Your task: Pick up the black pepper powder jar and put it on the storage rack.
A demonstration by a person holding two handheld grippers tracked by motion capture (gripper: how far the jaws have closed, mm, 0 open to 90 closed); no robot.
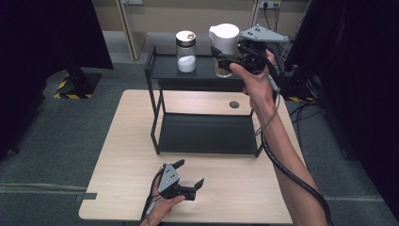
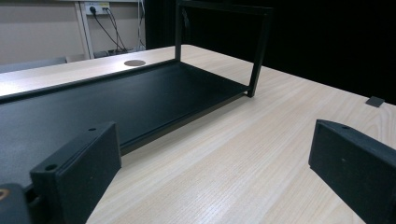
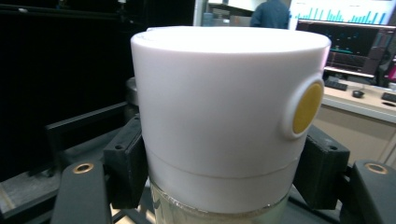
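Observation:
A clear jar with a big white lid [image 1: 224, 42] stands at the right of the black rack's top shelf [image 1: 165, 66]. My right gripper [image 1: 225, 60] is shut on this jar just under the lid. Up close in the right gripper view, the white lid [image 3: 224, 112] carries a yellow round button [image 3: 306, 107], and both black jaws press the jar's sides. A second jar [image 1: 186, 52] with a metal lid and white powder stands at the shelf's left. My left gripper [image 1: 190, 175] rests open near the table's front edge, its fingers [image 2: 79, 175] wide apart over bare wood.
The rack's lower shelf [image 1: 207, 134] lies bare on the wooden table [image 1: 127, 155]; its thin posts [image 1: 153, 108] rise at the corners. A round cable hole [image 1: 234, 104] sits behind the rack. Dark curtains and cables surround the table.

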